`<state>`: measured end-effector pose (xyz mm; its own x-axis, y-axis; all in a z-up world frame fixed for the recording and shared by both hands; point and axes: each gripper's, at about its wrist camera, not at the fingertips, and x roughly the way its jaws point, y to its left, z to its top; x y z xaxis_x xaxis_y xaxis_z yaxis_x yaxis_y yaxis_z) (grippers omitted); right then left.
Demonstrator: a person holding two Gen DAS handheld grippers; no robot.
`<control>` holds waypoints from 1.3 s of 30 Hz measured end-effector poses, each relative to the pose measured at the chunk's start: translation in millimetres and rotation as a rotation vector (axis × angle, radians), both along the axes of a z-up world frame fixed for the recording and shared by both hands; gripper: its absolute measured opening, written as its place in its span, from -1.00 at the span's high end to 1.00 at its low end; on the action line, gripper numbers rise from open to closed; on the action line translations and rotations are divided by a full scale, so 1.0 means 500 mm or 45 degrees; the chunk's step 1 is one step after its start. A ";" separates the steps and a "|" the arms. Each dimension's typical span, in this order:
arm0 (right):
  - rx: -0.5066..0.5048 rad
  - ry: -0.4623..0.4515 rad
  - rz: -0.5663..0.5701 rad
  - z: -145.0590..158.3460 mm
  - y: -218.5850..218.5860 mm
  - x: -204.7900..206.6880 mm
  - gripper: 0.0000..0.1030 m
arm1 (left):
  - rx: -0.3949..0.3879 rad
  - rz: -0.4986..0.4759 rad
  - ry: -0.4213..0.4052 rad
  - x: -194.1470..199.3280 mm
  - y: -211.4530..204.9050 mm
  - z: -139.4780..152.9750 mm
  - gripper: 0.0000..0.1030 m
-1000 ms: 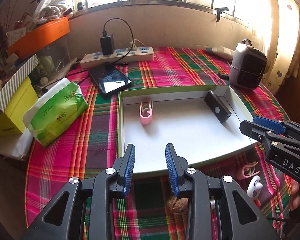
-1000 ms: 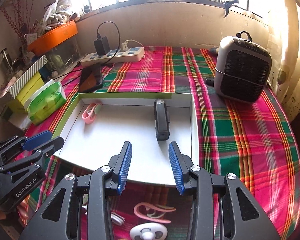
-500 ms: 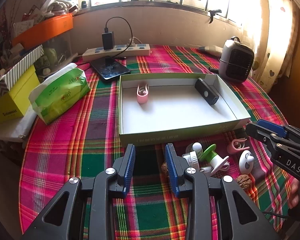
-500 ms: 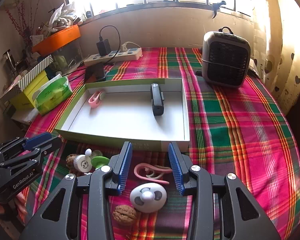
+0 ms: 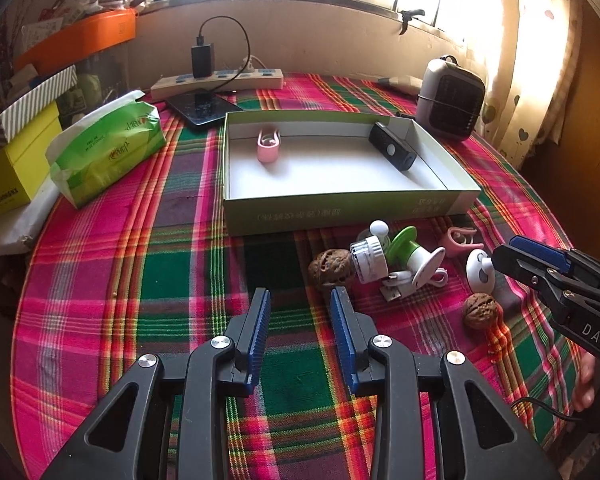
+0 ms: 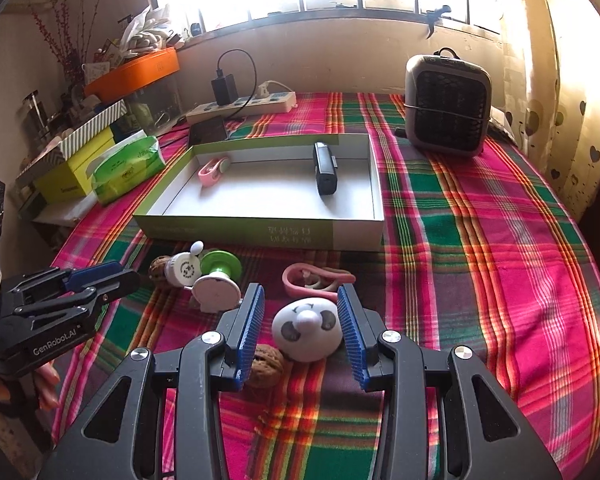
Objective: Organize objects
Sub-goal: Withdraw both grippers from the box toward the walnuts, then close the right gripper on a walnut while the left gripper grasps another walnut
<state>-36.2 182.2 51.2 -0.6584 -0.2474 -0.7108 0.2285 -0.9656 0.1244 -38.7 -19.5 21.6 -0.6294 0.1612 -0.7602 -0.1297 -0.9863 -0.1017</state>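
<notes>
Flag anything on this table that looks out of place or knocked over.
The small items sit in a loose heap on the cloth in front of the box, not inside it. The green-and-white gadget lies tipped on its side against a white cap, with two walnuts scattered nearby. Nothing looks spilled or broken.

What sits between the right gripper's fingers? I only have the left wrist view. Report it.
Observer: A white round toy with a panda face lies between the open fingers of the right gripper.
Operator: Tell me if the pads grip it.
Observer: Not gripped. A gap shows at the left pad; the right pad looks very close to it.
Operator: Name anything else at those fingers.
Observer: A walnut lies low beside the left pad, partly hidden by it.
</notes>
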 end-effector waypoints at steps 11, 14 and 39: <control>-0.006 -0.025 0.041 -0.033 -0.009 0.034 0.23 | 0.029 -0.040 -0.033 0.011 0.001 -0.026 0.41; -0.008 -0.031 0.049 -0.037 -0.012 0.036 0.23 | 0.027 -0.035 -0.029 0.010 0.000 -0.027 0.40; 0.050 -0.058 0.104 -0.065 -0.049 0.035 0.23 | 0.018 -0.149 -0.012 -0.033 0.018 -0.028 0.24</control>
<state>-18.7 157.9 18.5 -0.6041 -0.2703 -0.7497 0.3018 -0.9482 0.0988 -55.4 -10.3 7.4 -0.5983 0.2438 -0.7633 -0.2426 -0.9630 -0.1174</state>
